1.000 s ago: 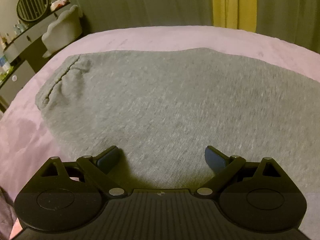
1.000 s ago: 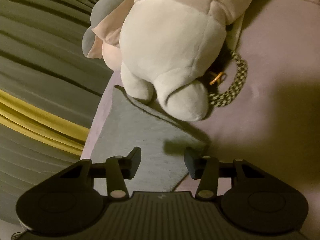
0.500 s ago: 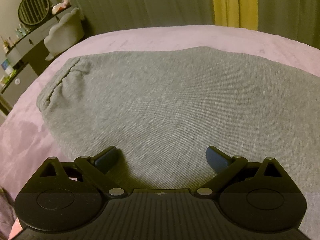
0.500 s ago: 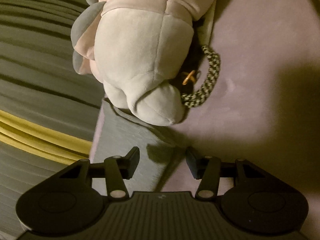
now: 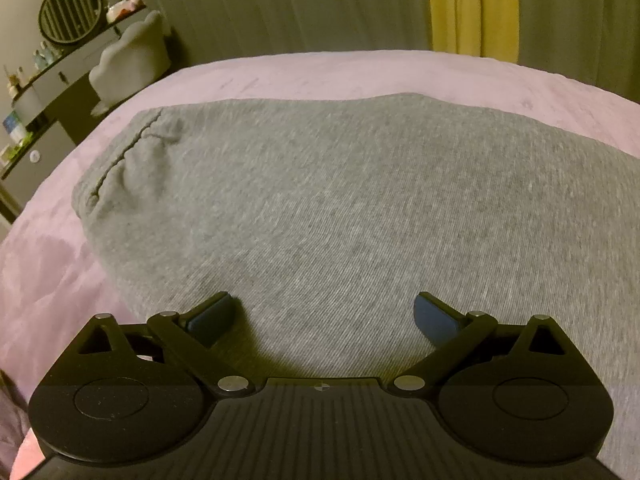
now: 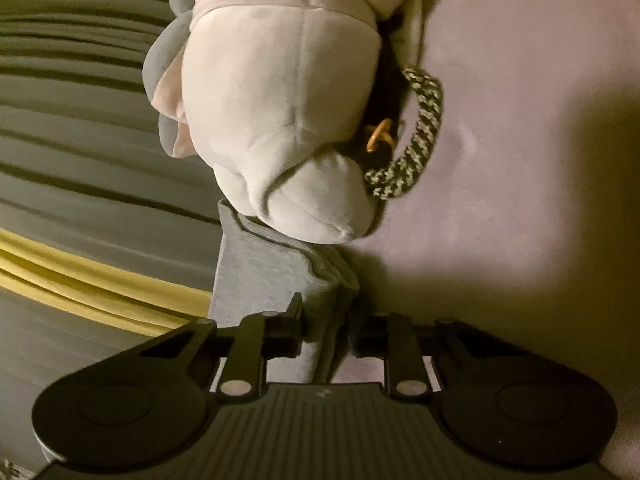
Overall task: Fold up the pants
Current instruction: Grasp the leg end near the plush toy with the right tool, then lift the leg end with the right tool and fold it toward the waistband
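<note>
Since the earlier frame, the right gripper [image 6: 324, 326] has dropped onto the bunched hem of the grey ribbed-knit pants [image 5: 340, 200] and its jaws are closing, a fold of cloth pinched between them; earlier the black fingers stood apart above flat fabric; the left gripper [image 5: 324, 316] has not moved, its blue-padded fingers [image 5: 212, 314] spread wide and empty above the cloth. No brand, label or writing can be read anywhere.

From the left wrist view, going left to right: a dark shelf with small bottles [image 5: 44, 56] and a round slatted object; a pale scalloped plush chair [image 5: 132, 60]; the pants lying flat on a soft pink velvety bedspread [image 5: 320, 76], gathered elastic waistband at the left; a yellow curtain strip [image 5: 472, 4] among grey pleats.

From the right wrist view: grey pleated curtain; a cream plush toy [image 6: 280, 100], smooth and rounded, its foot touching the pant hem; a black-and-cream braided cord [image 6: 420, 140] with an orange ring beside it.
</note>
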Motion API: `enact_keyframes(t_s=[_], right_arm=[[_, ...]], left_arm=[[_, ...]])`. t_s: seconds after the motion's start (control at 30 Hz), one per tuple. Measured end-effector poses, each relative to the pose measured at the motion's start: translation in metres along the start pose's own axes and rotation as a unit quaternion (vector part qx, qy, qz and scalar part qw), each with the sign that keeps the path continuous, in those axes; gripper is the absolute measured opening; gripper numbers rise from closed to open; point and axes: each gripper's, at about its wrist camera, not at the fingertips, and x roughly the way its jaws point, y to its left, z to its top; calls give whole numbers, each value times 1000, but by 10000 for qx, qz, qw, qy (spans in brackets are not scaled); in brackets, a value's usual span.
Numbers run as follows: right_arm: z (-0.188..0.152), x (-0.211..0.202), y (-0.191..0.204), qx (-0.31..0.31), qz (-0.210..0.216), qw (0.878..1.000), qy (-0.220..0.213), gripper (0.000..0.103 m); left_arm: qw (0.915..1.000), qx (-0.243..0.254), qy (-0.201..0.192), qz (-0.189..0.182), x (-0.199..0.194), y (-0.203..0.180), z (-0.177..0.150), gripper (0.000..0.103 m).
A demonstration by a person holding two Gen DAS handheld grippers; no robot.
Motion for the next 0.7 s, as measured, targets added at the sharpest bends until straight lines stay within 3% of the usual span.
enact_keyframes(t_s=[0.53, 0.7], right_arm=[[-5, -10, 10, -22, -256, 9996, -145, 16], [-6, -19, 25, -115, -67, 9998, -145, 15]], left_arm=[[10000, -28, 19, 1, 1, 1, 0, 102], [10000, -70, 47, -48, 1, 4, 0, 102]])
